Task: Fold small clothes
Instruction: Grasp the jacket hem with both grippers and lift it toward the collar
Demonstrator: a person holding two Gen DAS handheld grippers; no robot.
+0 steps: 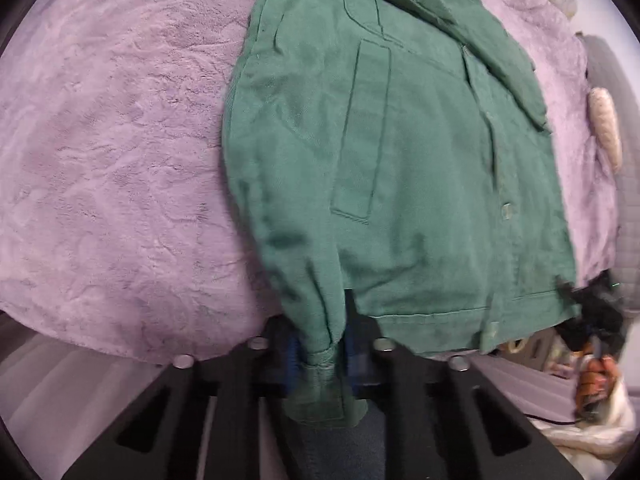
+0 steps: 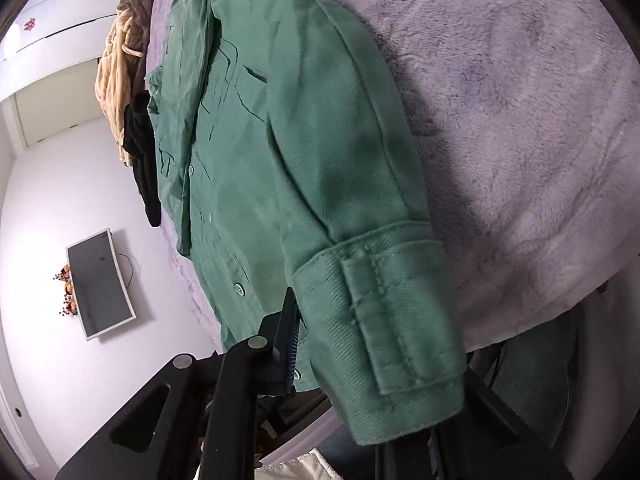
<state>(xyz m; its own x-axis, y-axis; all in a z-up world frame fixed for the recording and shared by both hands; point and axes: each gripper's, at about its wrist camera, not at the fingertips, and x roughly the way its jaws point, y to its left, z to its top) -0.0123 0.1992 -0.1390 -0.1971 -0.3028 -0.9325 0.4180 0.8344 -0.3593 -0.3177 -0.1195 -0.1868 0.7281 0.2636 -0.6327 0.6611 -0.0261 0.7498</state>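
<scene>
A small green button-up jacket (image 1: 400, 152) lies front up on a lilac plush blanket (image 1: 120, 160). My left gripper (image 1: 320, 356) is shut on the jacket's left sleeve near the cuff (image 1: 324, 392), which drapes down between the fingers at the blanket's near edge. In the right wrist view the jacket (image 2: 260, 168) lies along the blanket (image 2: 520, 120). My right gripper (image 2: 316, 360) is shut on the jacket's hem by the lowest button. The right sleeve cuff (image 2: 384, 340) hangs over the gripper and hides its right finger.
A beige knit garment (image 2: 116, 64) and a black garment (image 2: 142, 152) lie at the blanket's far edge. A monitor (image 2: 100, 284) stands against the white wall. White fabric (image 1: 588, 424) lies below the bed edge. My right gripper (image 1: 588, 312) shows in the left wrist view.
</scene>
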